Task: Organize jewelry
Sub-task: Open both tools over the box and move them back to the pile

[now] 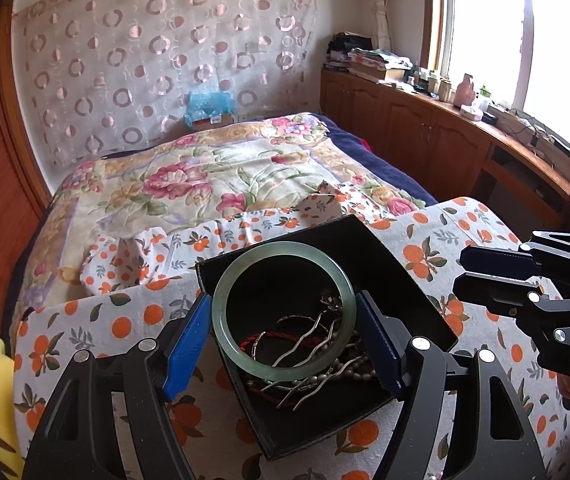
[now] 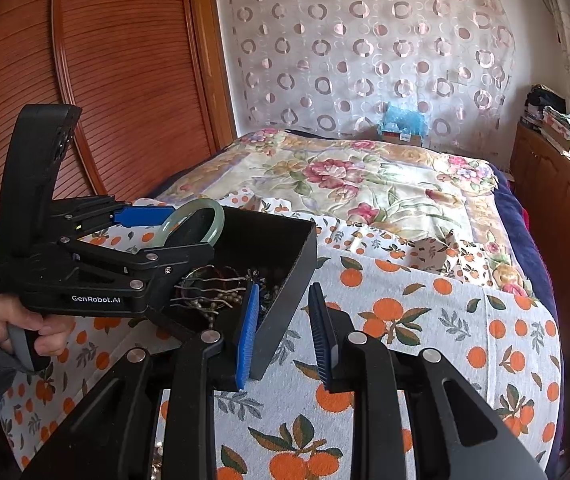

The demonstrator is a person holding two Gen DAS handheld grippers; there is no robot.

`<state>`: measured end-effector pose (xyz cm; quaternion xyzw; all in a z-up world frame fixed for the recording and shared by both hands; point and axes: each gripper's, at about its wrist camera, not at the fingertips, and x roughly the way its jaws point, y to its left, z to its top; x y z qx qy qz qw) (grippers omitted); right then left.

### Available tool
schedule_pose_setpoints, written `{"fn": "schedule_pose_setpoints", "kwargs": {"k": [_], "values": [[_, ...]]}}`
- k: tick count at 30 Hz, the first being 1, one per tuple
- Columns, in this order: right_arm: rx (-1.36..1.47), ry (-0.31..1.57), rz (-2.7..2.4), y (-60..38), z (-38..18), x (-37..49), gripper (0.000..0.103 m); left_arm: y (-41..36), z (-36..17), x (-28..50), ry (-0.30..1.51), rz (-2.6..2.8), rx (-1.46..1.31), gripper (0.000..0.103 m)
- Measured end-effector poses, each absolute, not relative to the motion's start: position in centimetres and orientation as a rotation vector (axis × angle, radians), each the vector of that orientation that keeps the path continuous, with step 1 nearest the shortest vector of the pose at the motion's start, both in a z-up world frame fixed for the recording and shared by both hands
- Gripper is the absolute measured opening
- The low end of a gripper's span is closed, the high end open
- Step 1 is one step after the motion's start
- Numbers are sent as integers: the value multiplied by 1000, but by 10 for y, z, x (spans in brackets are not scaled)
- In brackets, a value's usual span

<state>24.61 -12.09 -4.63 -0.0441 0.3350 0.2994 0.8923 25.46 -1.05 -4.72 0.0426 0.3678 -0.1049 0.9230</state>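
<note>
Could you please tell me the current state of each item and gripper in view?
Pale green jade bangle: clamped in left gripper, above the box.
Black square open-topped jewelry box: holding tangled jewelry.
Right gripper: jaws astride the box's wall; contact unclear.
Silver wavy hairpins: in box.

One jade bangle (image 1: 283, 312), one black box (image 1: 401, 280), two tongs.

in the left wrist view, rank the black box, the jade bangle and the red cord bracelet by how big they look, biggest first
1. black box, widest of the three.
2. jade bangle, held above the box in the left gripper, so nearness may enlarge it.
3. red cord bracelet, partly hidden under silver pieces.
</note>
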Motion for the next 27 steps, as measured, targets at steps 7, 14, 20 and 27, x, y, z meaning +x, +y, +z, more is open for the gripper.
{"fn": "schedule_pose_setpoints", "kwargs": {"k": [7,14,20,27], "values": [[-94,694,613,-123,-46,240,28,-11,-44,244,739,-218,84,69],[-88,683,622,-129,-40,216,28,1,-37,205,720,-231,54,70],[-107,718,650,-127,-53,186,28,14,-44,170,736,-219,43,70],[-149,808,690,-113,-85,156,28,30,-62,141,776,-204,27,70]]}}
